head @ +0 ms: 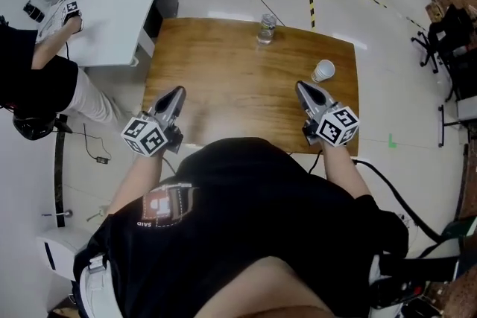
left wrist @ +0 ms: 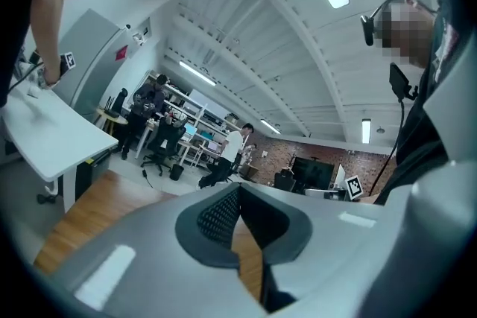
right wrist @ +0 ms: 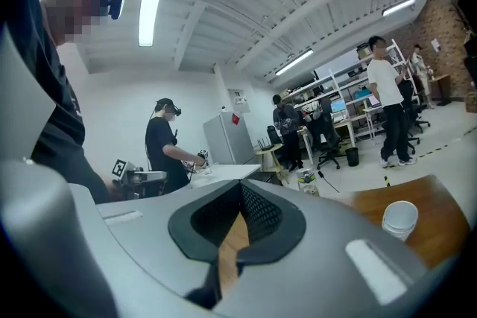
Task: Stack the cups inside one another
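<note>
While the left gripper (head: 177, 93) and right gripper (head: 301, 86) hover over the wooden worktop's (head: 238, 78) near edge, fingers clenched on nothing, a white paper cup (head: 323, 71) and a clear cup (head: 266, 27) stand well apart, perhaps already-nested stacks, perhaps singles awaiting nesting.

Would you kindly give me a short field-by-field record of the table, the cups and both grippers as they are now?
table: wooden, holds both cups
clear cup: far edge, near the middle; one or several nested, cannot tell
white cup: upright, near the right edge, apart from the clear cup
left gripper: over the near left of the table, fingers together, empty
right gripper: near right, just short of the white cup, fingers together, empty
stacking: white cup not yet nested
</note>
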